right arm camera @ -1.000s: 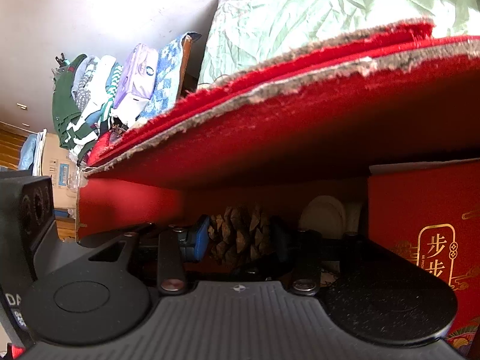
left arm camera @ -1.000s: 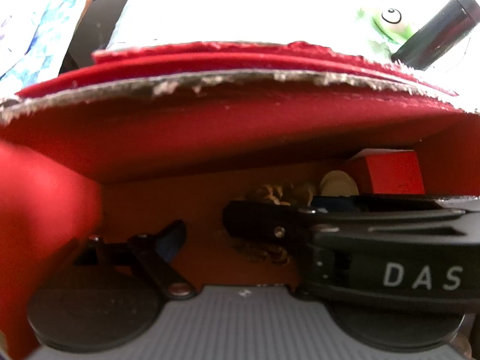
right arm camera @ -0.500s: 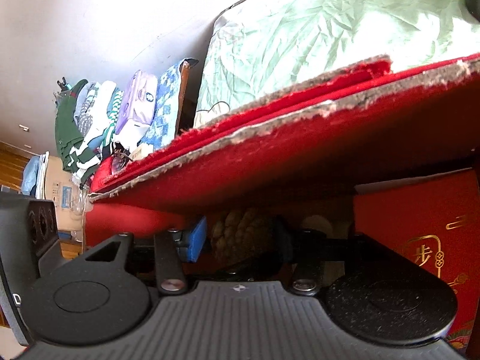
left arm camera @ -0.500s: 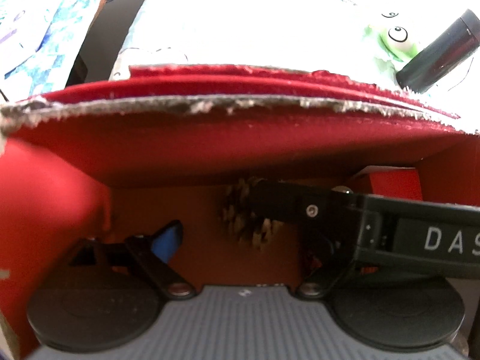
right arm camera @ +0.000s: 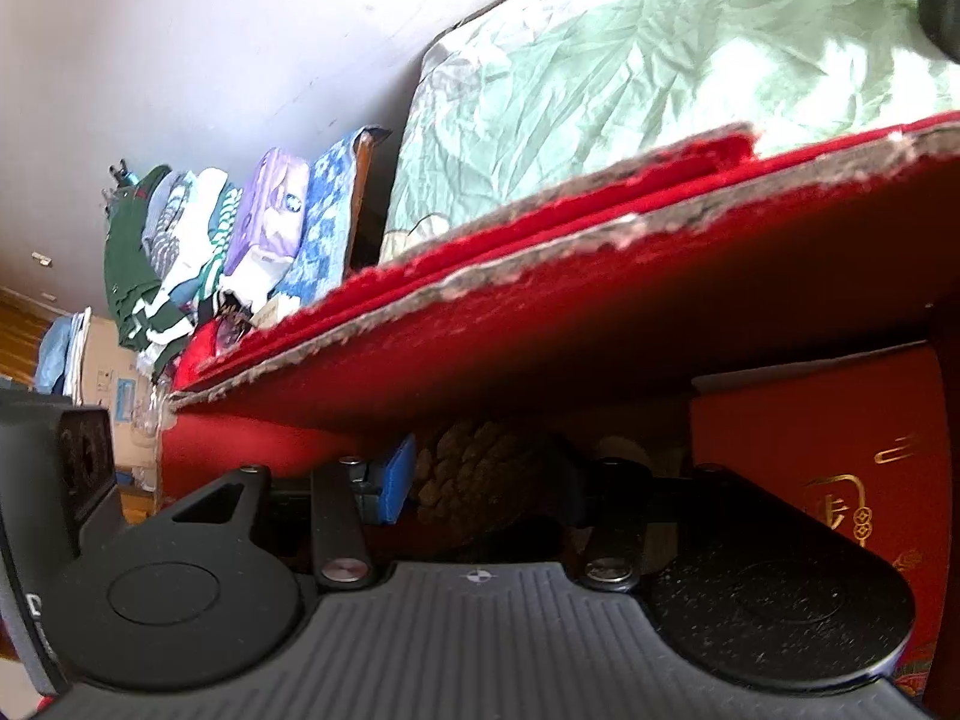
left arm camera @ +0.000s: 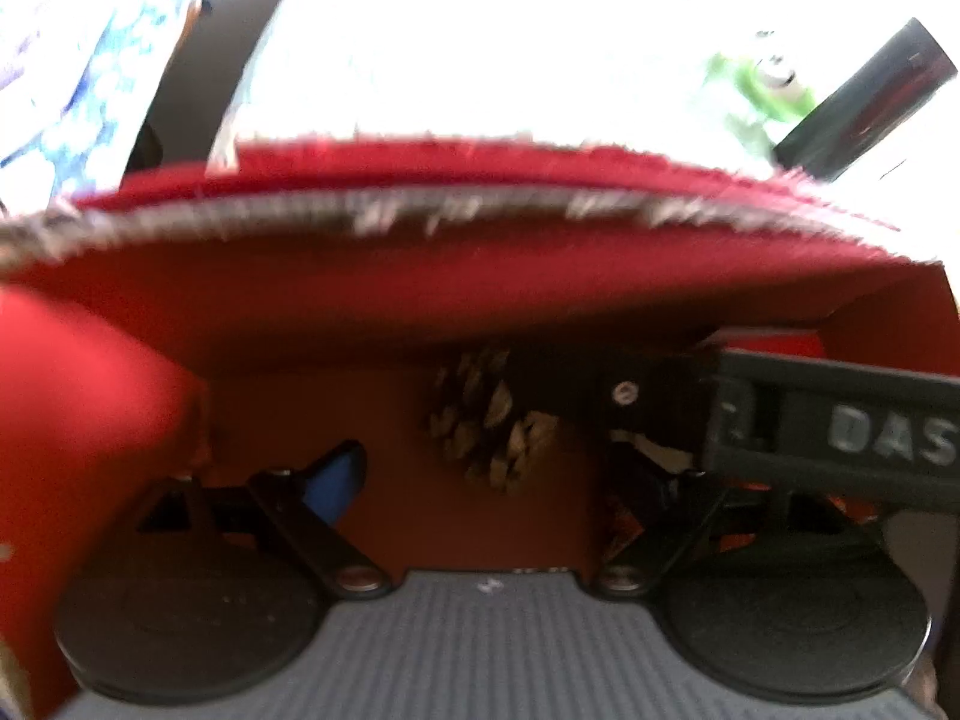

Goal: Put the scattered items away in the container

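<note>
Inside the red box [right arm camera: 540, 360], the right gripper [right arm camera: 480, 480] is clasping a pine cone [right arm camera: 474, 480]; the left gripper [left arm camera: 480, 474] is standing wide, empty.

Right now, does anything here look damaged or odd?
Yes. The red box's rim is frayed, its red covering torn back to grey board along the whole edge. Otherwise nothing stands out: the pinecone sits between the right gripper's fingers inside the box.

A lived-in bedroom at home: a bed spread with a crumpled pale green sheet [right arm camera: 630, 60], folded clothes [right arm camera: 198, 252] stacked against a white wall [right arm camera: 180, 30], a cardboard box [right arm camera: 111, 381] on what appears to be wooden flooring [right arm camera: 24, 324], and a frayed red gift box [right arm camera: 600, 312] in front.
</note>
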`<state>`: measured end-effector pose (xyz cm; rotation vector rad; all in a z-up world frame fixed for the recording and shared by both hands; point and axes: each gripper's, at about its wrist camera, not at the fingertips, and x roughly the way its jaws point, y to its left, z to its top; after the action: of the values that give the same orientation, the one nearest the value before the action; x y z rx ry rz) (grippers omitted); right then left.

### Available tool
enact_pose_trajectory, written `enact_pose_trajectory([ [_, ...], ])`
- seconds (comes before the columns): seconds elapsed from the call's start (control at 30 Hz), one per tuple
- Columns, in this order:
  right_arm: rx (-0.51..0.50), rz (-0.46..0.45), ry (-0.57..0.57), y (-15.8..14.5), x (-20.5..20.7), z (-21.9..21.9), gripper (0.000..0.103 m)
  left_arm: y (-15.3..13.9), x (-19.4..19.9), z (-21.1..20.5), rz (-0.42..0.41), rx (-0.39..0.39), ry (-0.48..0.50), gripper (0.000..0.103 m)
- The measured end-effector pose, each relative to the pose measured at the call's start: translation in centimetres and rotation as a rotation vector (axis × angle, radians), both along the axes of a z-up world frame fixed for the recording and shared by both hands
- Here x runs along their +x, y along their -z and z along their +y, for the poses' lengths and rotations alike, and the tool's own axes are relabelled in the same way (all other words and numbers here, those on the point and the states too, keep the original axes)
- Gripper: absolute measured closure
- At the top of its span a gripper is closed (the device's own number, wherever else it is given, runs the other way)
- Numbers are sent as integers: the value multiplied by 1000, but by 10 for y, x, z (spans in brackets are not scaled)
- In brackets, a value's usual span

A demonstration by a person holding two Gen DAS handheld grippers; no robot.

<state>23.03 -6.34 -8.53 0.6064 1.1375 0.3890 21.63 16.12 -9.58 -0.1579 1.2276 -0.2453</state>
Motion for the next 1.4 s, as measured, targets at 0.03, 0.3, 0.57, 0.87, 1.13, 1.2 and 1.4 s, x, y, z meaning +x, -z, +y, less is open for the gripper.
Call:
enact_pose_trajectory([
  [0.03, 7, -3, 10, 0, 0, -1, 51, -4, -3, 0, -25, -13, 8, 18],
  [0.3, 51, -21, 56, -3, -4, -7, 52, -11, -14, 3, -38, -115, 56, 27],
  [0.57, 47, -27, 54, -6, -6, -9, 52, -33, -31, 7, -194, -167, 29, 28],
  [0.87, 23, -18, 50, -3, -3, -8, 59, -25, -30, -11, -135, -183, 154, 24],
  [1.13, 31, -36, 45, -5, -2, -8, 59, -45, -36, -1, -245, -274, 167, 23],
  [1.2, 34, -34, 47, -4, -2, -8, 59, -39, -28, -3, -185, -292, 172, 23],
  [1.4, -21, -15, 33, -2, 1, -8, 59, -40, -22, -15, -133, -217, 197, 23],
])
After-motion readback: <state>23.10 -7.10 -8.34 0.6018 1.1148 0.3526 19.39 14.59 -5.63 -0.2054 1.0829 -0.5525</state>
